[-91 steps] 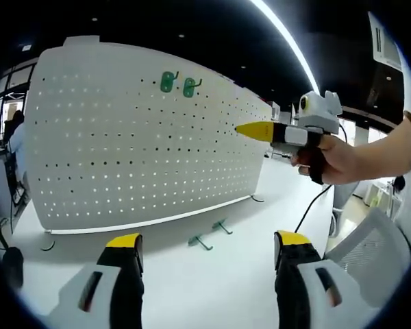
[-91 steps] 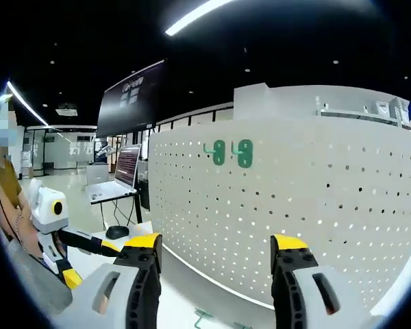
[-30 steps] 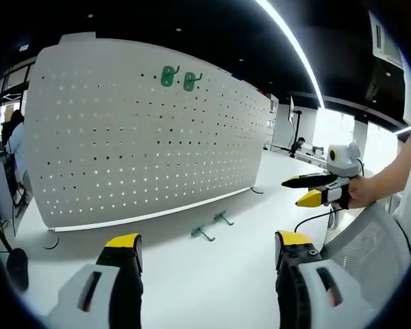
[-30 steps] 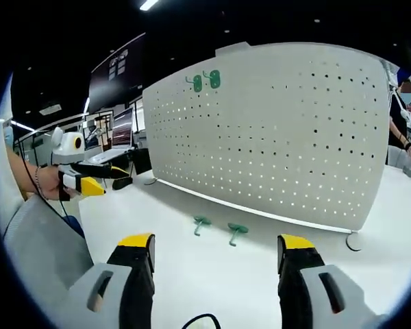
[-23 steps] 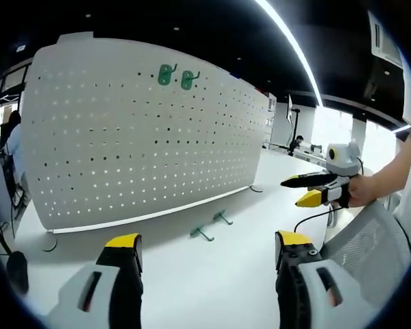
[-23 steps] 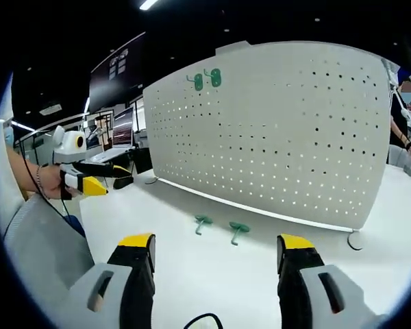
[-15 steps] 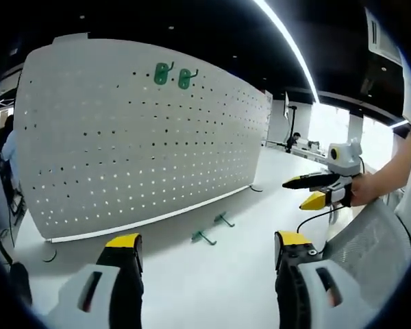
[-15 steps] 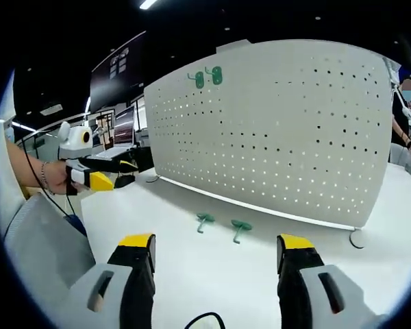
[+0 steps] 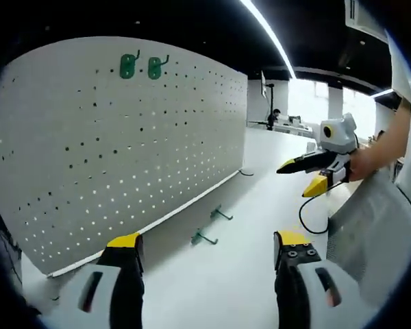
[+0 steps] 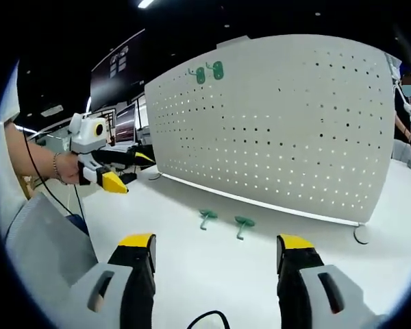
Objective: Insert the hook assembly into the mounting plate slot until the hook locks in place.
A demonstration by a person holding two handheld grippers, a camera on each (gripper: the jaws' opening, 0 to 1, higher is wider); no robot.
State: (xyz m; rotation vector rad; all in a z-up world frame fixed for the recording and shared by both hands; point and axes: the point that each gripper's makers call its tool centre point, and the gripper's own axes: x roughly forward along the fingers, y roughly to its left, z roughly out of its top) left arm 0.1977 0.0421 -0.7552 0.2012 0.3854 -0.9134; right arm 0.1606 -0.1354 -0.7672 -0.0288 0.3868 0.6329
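Observation:
A white perforated mounting plate (image 9: 109, 144) (image 10: 281, 123) stands upright on the white table. Two green hooks (image 9: 138, 66) (image 10: 209, 72) hang near its top edge. Two more green hooks lie on the table in front of its foot (image 9: 204, 238) (image 9: 220, 213) (image 10: 205, 217) (image 10: 243, 223). My left gripper (image 9: 209, 250) is open and empty, well short of the lying hooks; it also appears in the right gripper view (image 10: 127, 171), held by a hand. My right gripper (image 10: 216, 250) is open and empty, also seen from the left gripper view (image 9: 303, 177).
The white table (image 10: 192, 267) stretches in front of the plate. A black cable (image 9: 308, 223) hangs from the right gripper. A laptop and monitors (image 10: 127, 127) stand behind the plate's left end. A person (image 10: 405, 116) stands at the far right.
Both views have shifted: the left camera swung so the plate looks closer and more angled. The left gripper has risen and come nearer in the right gripper view. Both stay open.

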